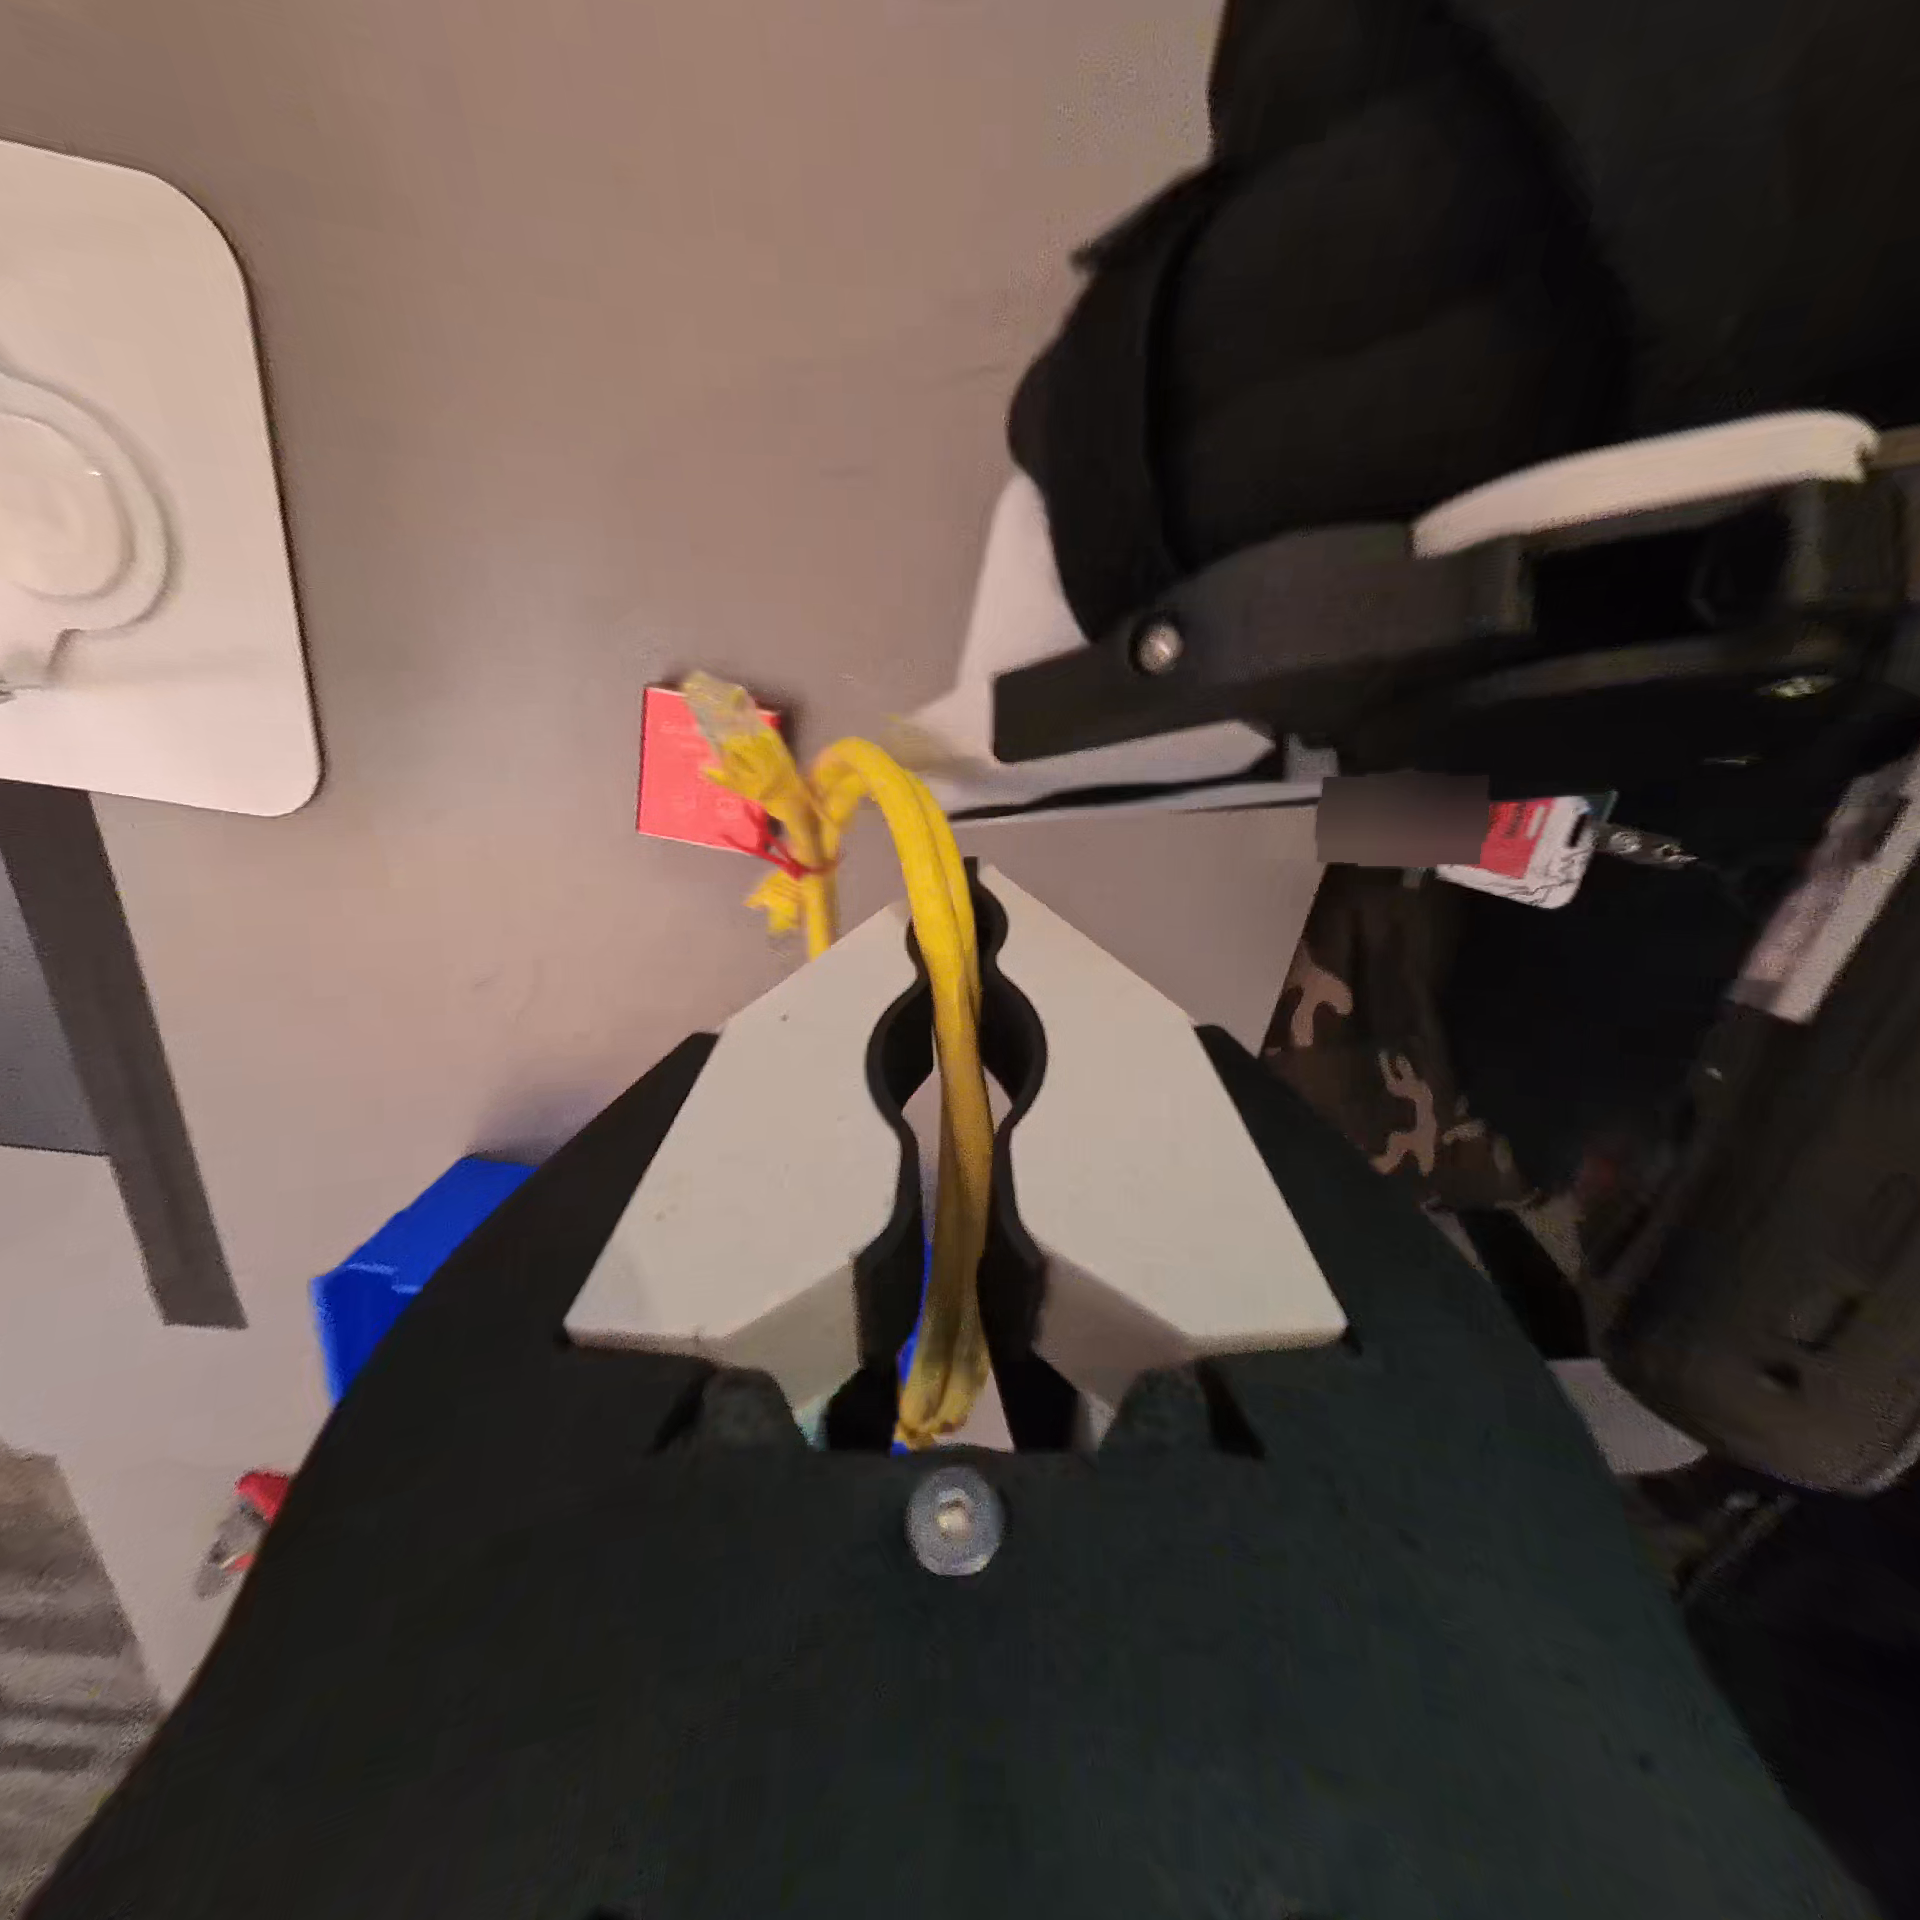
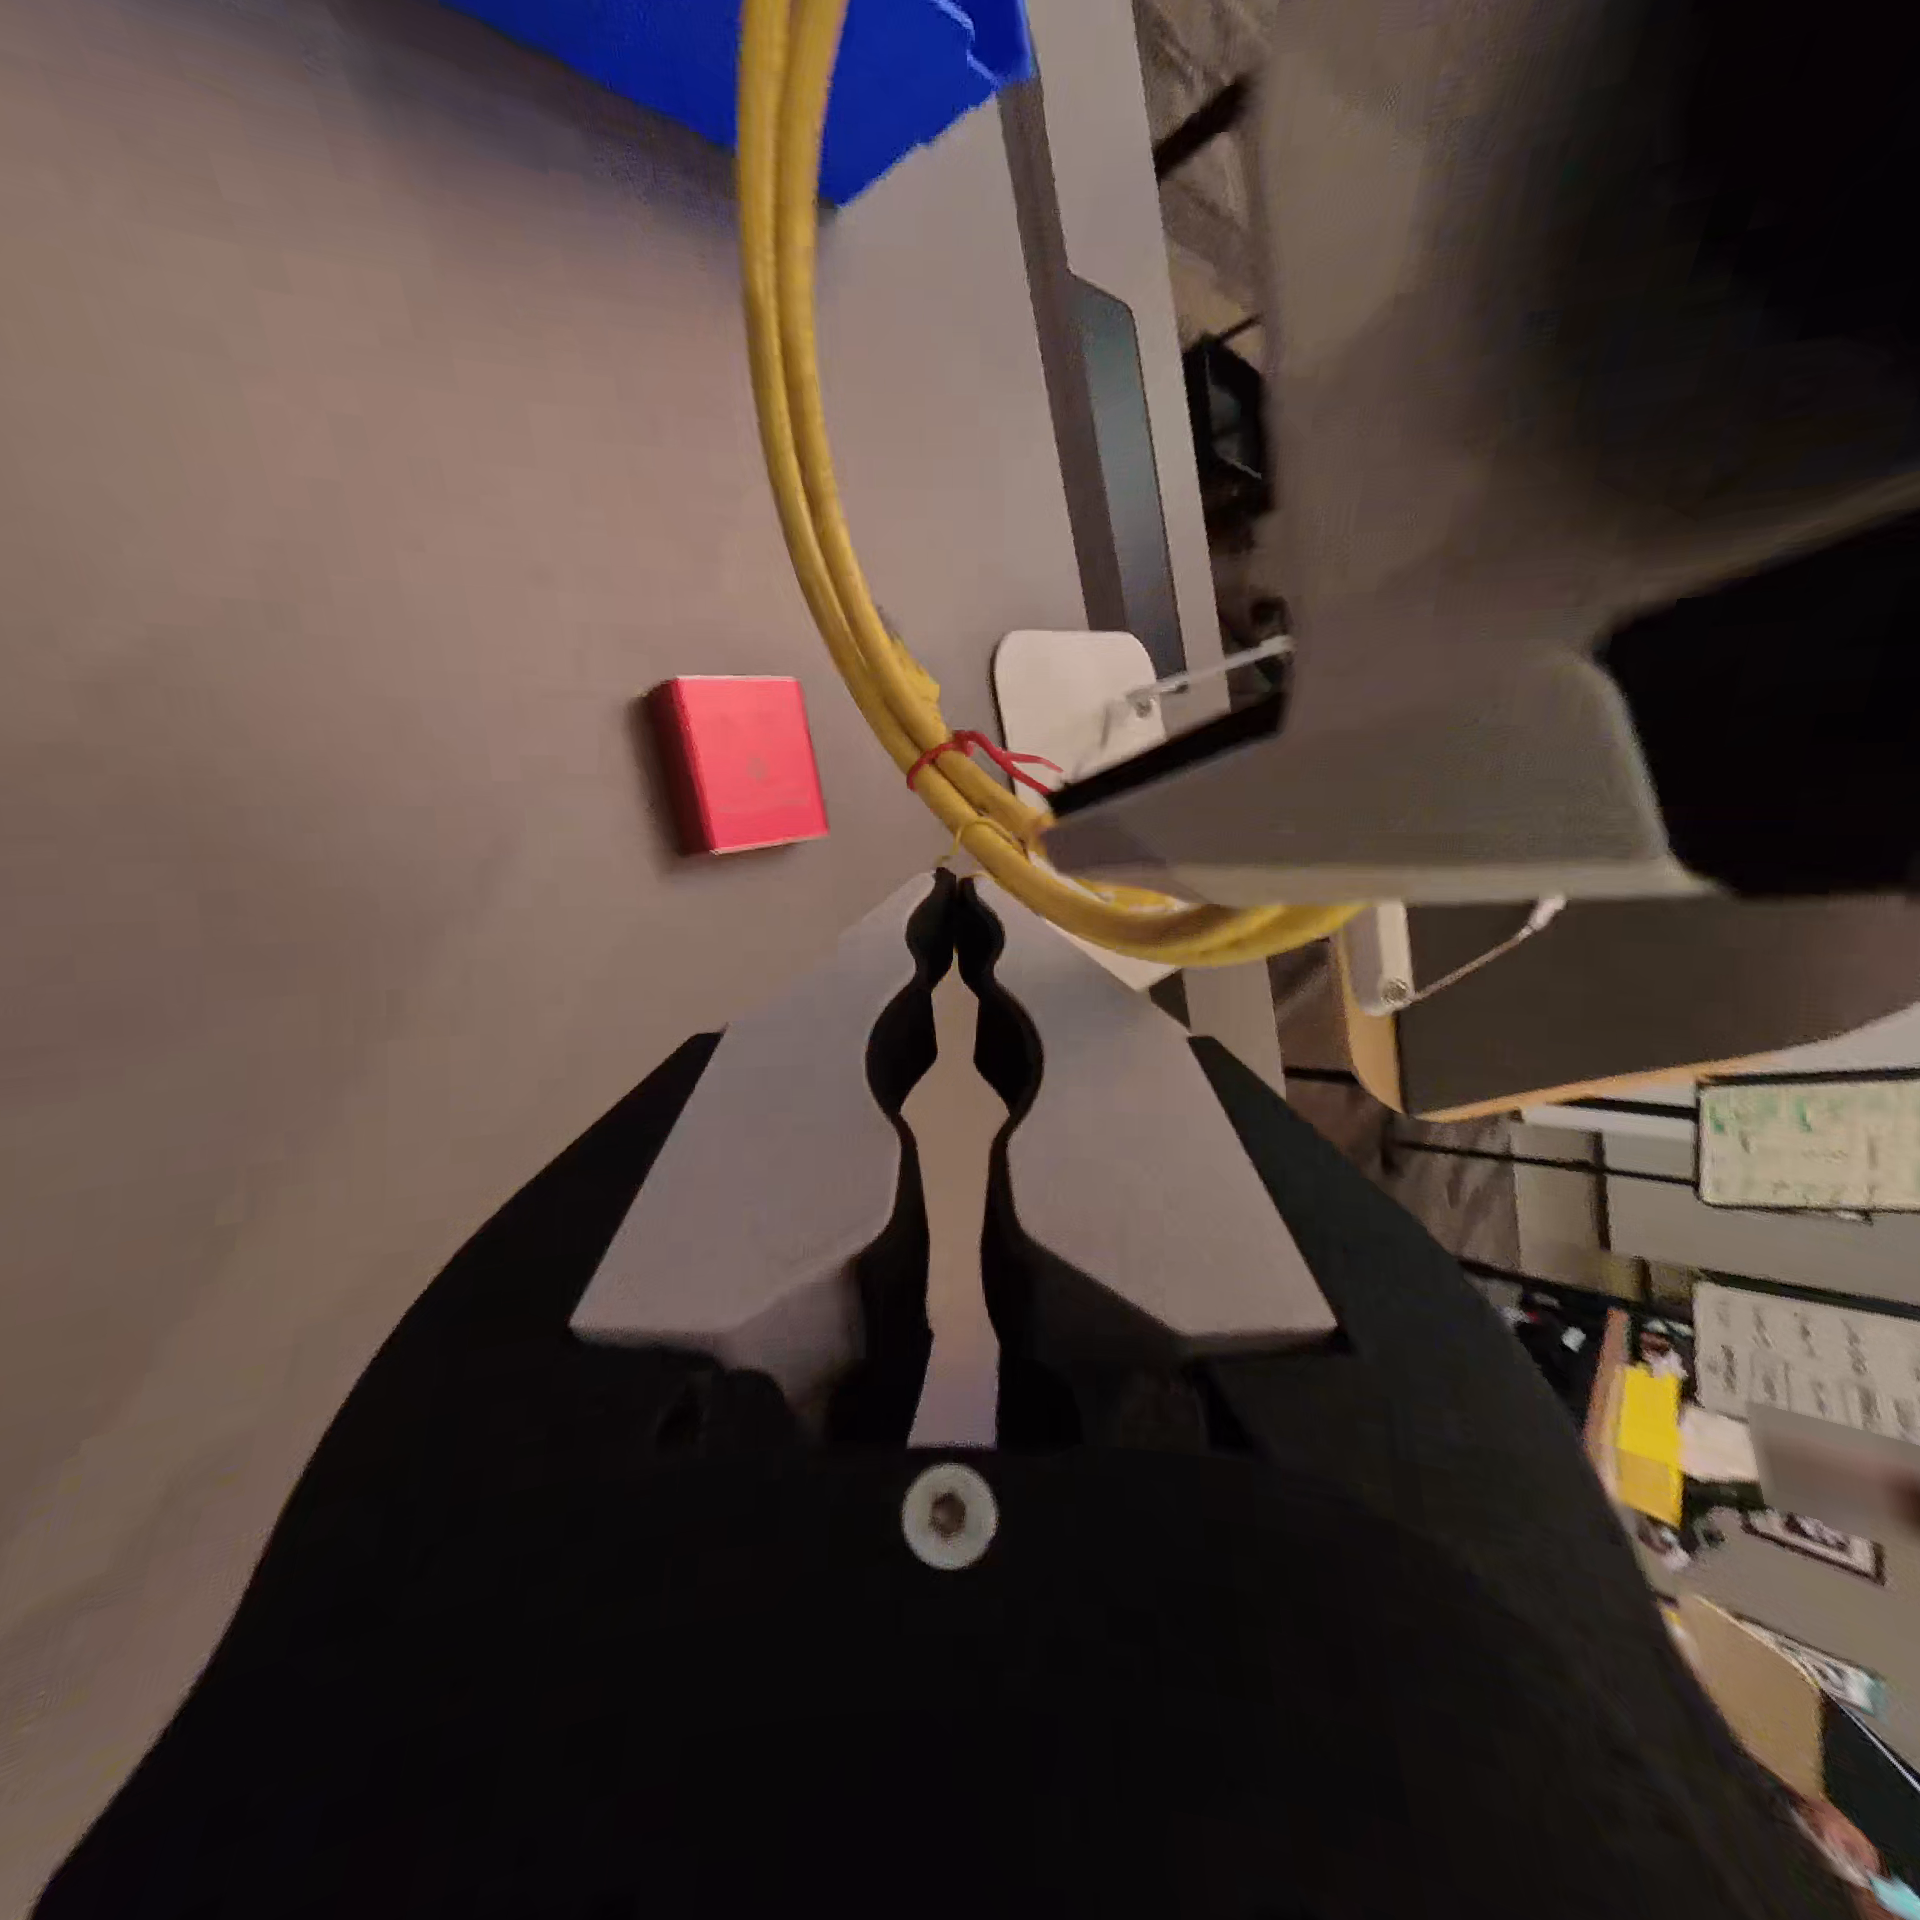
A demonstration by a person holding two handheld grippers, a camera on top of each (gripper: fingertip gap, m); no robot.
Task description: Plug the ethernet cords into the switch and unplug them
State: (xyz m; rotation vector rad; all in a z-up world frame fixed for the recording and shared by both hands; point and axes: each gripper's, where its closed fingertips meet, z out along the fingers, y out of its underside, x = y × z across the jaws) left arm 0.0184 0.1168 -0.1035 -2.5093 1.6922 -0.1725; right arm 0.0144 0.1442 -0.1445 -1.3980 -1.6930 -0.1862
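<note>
Pinching yellow ethernet cords, left hand-held gripper nearly closed, right hand-held gripper closed, empty

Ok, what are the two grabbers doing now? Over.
Left gripper shut on yellow cords. Right gripper shut, empty. Red switch on table, nothing plugged in. Red tie bundling cords.

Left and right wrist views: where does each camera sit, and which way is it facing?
Left wrist view: on the left gripper, looking along its jaws, shut on the yellow cable; beyond, the red box on the grey table.
Right wrist view: on the right gripper, jaws shut and empty, tips beside the cable.
Shared: cable, red box, blue bin.
</note>
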